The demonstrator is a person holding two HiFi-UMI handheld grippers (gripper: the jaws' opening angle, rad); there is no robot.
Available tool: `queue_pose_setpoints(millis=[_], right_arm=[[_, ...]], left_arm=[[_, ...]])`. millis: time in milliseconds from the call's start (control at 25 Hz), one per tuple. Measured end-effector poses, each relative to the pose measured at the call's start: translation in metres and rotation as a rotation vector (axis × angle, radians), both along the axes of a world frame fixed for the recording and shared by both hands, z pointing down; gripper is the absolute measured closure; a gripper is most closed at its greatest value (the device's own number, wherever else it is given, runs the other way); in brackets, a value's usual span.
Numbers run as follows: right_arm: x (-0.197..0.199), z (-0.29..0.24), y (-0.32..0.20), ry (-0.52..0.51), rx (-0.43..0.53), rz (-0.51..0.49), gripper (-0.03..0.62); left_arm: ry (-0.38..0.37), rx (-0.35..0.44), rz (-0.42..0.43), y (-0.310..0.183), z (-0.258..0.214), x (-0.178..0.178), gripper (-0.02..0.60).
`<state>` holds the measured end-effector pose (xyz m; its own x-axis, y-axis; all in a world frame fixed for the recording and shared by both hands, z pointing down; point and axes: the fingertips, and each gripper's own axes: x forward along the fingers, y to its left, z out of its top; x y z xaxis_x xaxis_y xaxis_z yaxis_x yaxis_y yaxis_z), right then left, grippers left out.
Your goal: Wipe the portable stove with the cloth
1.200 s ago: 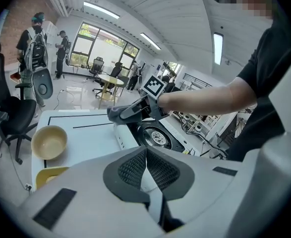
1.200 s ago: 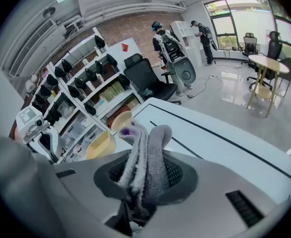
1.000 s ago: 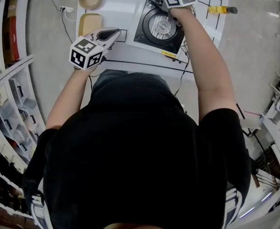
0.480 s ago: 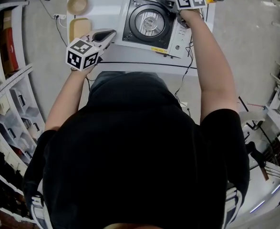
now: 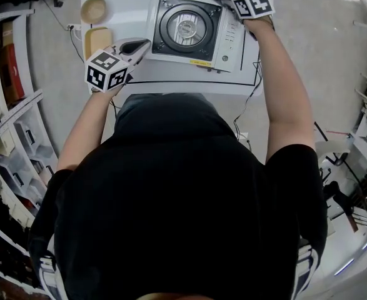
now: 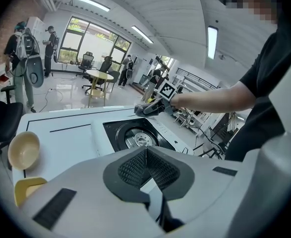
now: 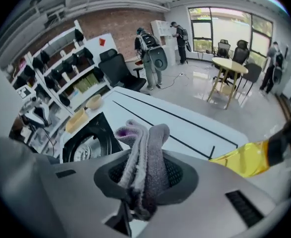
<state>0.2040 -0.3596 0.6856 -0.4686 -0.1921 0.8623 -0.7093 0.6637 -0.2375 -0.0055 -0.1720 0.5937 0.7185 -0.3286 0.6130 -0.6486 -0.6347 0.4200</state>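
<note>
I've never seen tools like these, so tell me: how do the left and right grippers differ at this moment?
The right gripper has its fingers clamped on a grey cloth, while the left gripper has its fingers shut on nothing. The right gripper is at the stove's far edge, toward its right; the left gripper is by the stove's left edge. Both are shut.

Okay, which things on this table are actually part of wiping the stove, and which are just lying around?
Part of the job:
portable stove
cloth
right tongs, shut on the cloth

Just lying about:
round bowl
tan tray
yellow bottle
left tongs, shut and empty
</note>
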Motion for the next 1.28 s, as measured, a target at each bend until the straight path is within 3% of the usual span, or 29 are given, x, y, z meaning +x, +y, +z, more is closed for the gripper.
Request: queue_pose_setpoints(millis=[200, 360, 560, 800, 1280], right_arm=[[0.019, -0.004, 0.005, 0.227, 0.118, -0.113, 0.482], [0.043, -0.006, 0.007, 0.524, 0.274, -0.249, 0.482], [0.043, -0.004, 0.033, 0.682, 0.376, -0.411, 0.482], [0.04, -0.004, 0.07, 0.719, 0.379, -0.499, 0.482], [0.036, -0.004, 0.163, 0.678, 0.316, -0.485, 0.482]], left_arm=[[0.003, 0.0, 0.004, 0.003, -0.001, 0.006, 0.558], [0.009, 0.0, 0.007, 0.007, -0.001, 0.009, 0.558], [0.019, -0.006, 0.005, 0.015, 0.001, 0.01, 0.558], [0.032, -0.008, 0.007, 0.024, -0.001, 0.012, 0.558], [0.026, 0.009, 0.041, 0.045, -0.006, 0.011, 0.558]])
